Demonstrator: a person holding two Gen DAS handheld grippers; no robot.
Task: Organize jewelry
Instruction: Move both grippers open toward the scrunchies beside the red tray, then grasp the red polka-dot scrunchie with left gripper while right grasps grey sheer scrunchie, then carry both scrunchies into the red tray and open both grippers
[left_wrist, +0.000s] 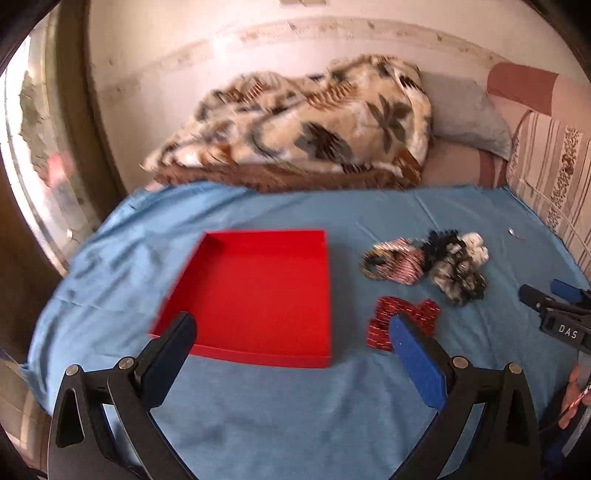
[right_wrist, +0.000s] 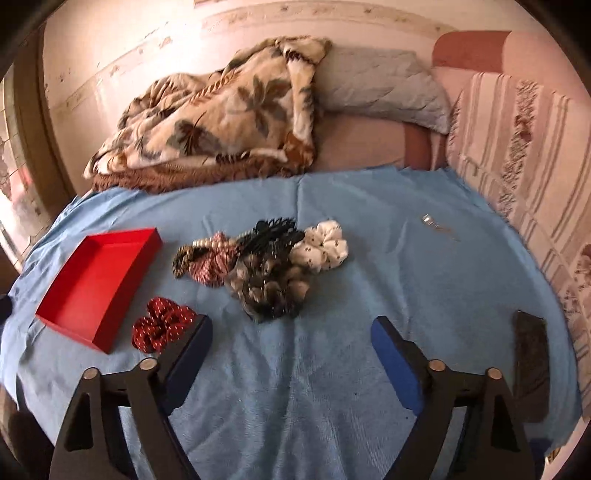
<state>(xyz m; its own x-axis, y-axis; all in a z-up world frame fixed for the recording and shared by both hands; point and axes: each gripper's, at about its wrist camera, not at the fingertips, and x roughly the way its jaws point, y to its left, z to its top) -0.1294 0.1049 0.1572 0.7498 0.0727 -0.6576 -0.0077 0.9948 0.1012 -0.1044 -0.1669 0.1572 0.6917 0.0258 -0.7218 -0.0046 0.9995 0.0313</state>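
Scrunchies sit on the blue sheet (right_wrist: 332, 362) of the bed, none in the red box (left_wrist: 258, 288) yet, so you look to be at the start: first pick not yet made. Red box lies open and bare on the left side of the sheet. Count: one red dotted scrunchie (right_wrist: 162, 326) alone, just beside the box's near corner; one pile (right_wrist: 262, 266) further back, with roughly four or five pieces touching, including a white dotted scrunchie (right_wrist: 325, 245), a black claw-like clip (right_wrist: 273, 229), a pink striped one (right_wrist: 210, 266) and a grey-black one; exact number hard to tell. One small silver item (right_wrist: 430, 220) lies well apart to the right, too small to name. Your left gripper (left_wrist: 291, 332) has fingers spread, holding nothing. Your right gripper (right_wrist: 291, 332) likewise, fingers wide, nothing between. Next move likely: bring one gripper down over the red dotted scrunchie, close on the soft fabric, carry it into the box.
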